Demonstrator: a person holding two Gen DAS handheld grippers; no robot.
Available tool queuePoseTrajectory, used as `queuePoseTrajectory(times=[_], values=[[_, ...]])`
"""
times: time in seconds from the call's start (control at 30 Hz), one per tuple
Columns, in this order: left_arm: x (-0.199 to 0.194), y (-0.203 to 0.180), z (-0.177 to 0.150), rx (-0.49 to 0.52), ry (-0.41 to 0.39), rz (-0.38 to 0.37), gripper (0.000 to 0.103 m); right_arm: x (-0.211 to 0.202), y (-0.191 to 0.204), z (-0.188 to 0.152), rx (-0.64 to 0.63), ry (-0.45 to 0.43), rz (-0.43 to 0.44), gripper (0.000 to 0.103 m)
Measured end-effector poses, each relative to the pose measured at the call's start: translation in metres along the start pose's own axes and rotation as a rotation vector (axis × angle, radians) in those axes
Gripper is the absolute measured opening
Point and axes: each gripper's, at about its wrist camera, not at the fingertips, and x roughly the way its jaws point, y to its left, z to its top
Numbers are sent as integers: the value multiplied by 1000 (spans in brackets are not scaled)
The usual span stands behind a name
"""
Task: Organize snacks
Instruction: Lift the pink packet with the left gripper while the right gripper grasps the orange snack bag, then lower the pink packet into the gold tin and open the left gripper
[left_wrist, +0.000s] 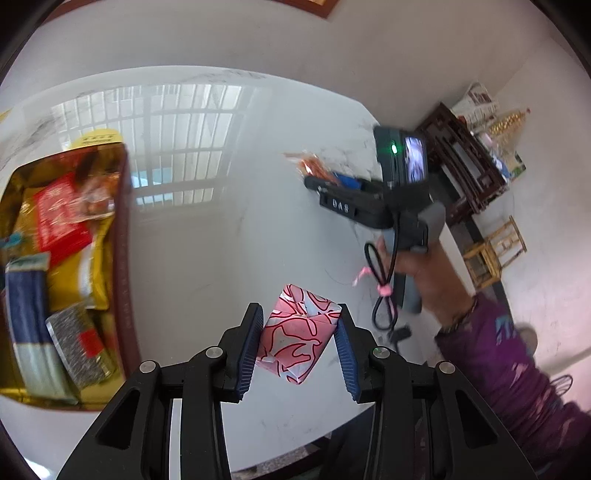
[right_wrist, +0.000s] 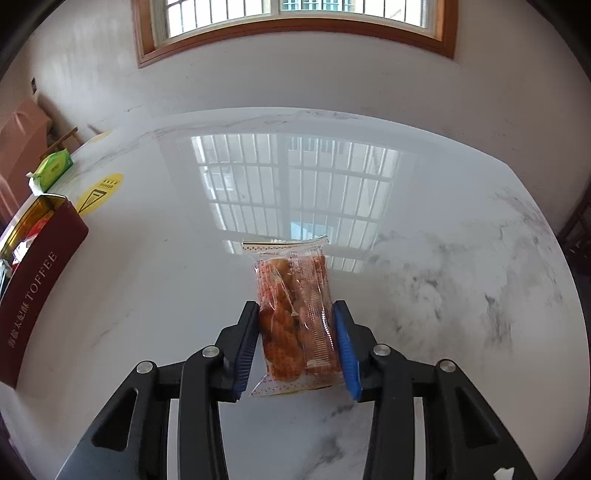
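White marble counter (right_wrist: 443, 258): left tongs (left_wrist: 300, 345) pinch a pink wrapped snack (left_wrist: 295, 336), toffee box (left_wrist: 123, 258) at nine o'clock; right tongs (right_wrist: 297, 345) clamp an orange snack packet (right_wrist: 295, 314)

We see a shiny, smooth stone-like desk (right_wrist: 424, 206). The orange snack (right_wrist: 295, 317) has a clear, crinkly plastic wrap. The pink packet (left_wrist: 295, 336) looks like folded paper. The box (right_wrist: 33, 295) looks matt.

left hand-held gripper (left_wrist: 299, 332) clamped, right hand-held gripper (right_wrist: 297, 332) clamped
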Motion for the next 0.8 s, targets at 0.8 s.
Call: queuePoseTrajectory(times=[0.8], values=[[-117, 129, -42, -232, -214, 177, 40, -42, -26, -46, 308, -43, -130, 37]])
